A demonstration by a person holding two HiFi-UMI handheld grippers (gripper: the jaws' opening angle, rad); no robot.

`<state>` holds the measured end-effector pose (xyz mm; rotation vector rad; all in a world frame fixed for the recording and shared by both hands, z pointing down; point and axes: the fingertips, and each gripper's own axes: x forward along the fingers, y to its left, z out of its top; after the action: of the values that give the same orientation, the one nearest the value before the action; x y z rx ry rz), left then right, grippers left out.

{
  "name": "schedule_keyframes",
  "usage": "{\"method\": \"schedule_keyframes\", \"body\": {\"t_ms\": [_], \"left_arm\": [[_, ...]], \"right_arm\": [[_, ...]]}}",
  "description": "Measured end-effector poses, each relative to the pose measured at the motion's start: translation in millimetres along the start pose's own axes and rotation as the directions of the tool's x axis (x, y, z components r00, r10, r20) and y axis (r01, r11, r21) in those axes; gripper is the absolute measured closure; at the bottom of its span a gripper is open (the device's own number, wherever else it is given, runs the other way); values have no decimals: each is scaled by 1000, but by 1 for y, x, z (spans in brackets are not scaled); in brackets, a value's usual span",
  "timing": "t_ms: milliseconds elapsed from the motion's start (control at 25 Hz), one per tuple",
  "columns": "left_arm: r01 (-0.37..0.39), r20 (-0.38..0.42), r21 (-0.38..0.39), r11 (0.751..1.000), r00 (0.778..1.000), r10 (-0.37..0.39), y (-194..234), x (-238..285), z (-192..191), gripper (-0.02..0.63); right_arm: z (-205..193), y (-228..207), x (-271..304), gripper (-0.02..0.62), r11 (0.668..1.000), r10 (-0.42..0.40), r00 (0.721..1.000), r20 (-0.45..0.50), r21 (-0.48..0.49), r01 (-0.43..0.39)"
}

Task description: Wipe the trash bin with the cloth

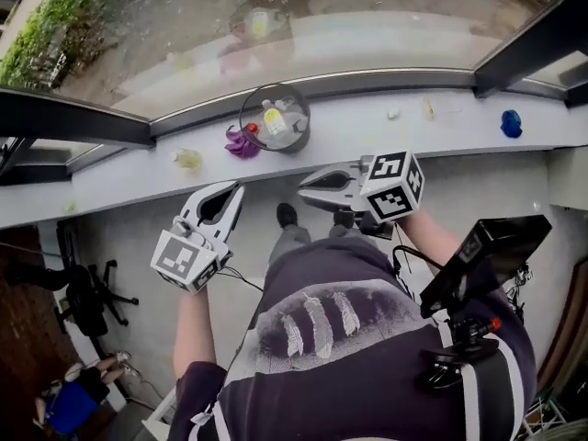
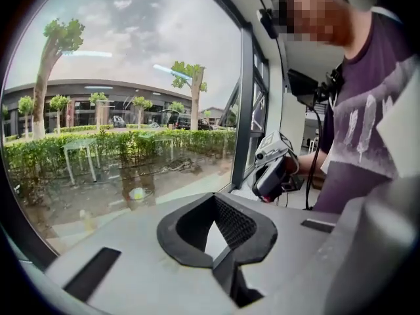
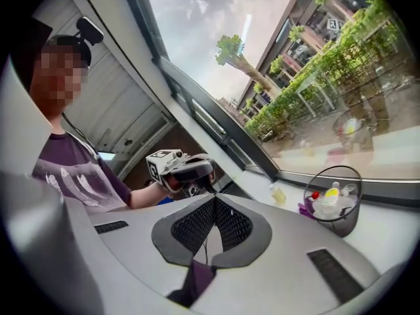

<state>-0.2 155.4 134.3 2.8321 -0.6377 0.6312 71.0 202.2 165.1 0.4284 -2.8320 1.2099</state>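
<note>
Though closed and empty, left hand-held gripper [image 1: 236,187] and right hand-held gripper [image 1: 302,189] just short of trash bin [image 1: 276,118]

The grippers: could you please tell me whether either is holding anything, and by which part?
Nothing is held: the left gripper and right gripper are both shut and empty; the purple cloth lies beside the trash bin.

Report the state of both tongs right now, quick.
Left tongs: closed, holding nothing.
Right tongs: closed, holding nothing.
</note>
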Motion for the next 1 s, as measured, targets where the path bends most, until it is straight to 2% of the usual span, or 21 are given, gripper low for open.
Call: {"method": "schedule_keyframes", "body": {"t_ms": [80, 160, 280, 360, 480, 600, 640, 720, 760, 800, 880, 1000], "left_arm": [[8, -18, 12, 1000, 1000, -8, 27, 7, -15, 612], [-25, -40, 20, 999, 999, 26, 59, 6, -33, 612], [-97, -71, 4, 995, 993, 97, 112, 0, -69, 612], [-119, -101, -9, 993, 988, 117, 145, -3, -97, 612], [-116, -135, 11, 993, 984, 117, 191, -2, -132, 612], [-65, -130, 35, 997, 989, 69, 227, 11, -156, 612], [-45, -146, 43, 998, 988, 51, 236, 17, -166, 564], [-13, -210, 66, 998, 977, 26, 252, 34, -192, 344], [4, -249, 78, 997, 968, 15, 260, 44, -206, 275], [22, -288, 87, 996, 958, 4, 266, 54, -221, 246], [54, -356, 98, 994, 934, -16, 275, 74, -250, 238], [103, -443, 113, 988, 895, -43, 283, 103, -291, 238]], "right_arm": [[5, -21, -5, 597, 996, -90, 996, 22, 23, 89], [10, -38, -2, 597, 986, -161, 986, 32, 47, 159], [13, -59, 11, 597, 967, -250, 968, 1, 60, 250], [13, -74, 22, 597, 946, -315, 948, -38, 69, 317], [14, -104, 38, 597, 898, -427, 898, -100, 72, 435], [20, -132, 46, 597, 837, -534, 833, -145, 43, 545], [22, -138, 47, 597, 820, -561, 813, -157, 32, 572], [26, -154, 46, 597, 778, -615, 768, -180, 17, 628], [27, -164, 43, 597, 753, -643, 741, -192, 13, 657], [26, -174, 41, 597, 729, -668, 715, -206, 10, 685], [22, -192, 36, 596, 698, -695, 676, -244, -3, 716], [14, -215, 33, 597, 687, -705, 642, -300, -65, 724]]}}
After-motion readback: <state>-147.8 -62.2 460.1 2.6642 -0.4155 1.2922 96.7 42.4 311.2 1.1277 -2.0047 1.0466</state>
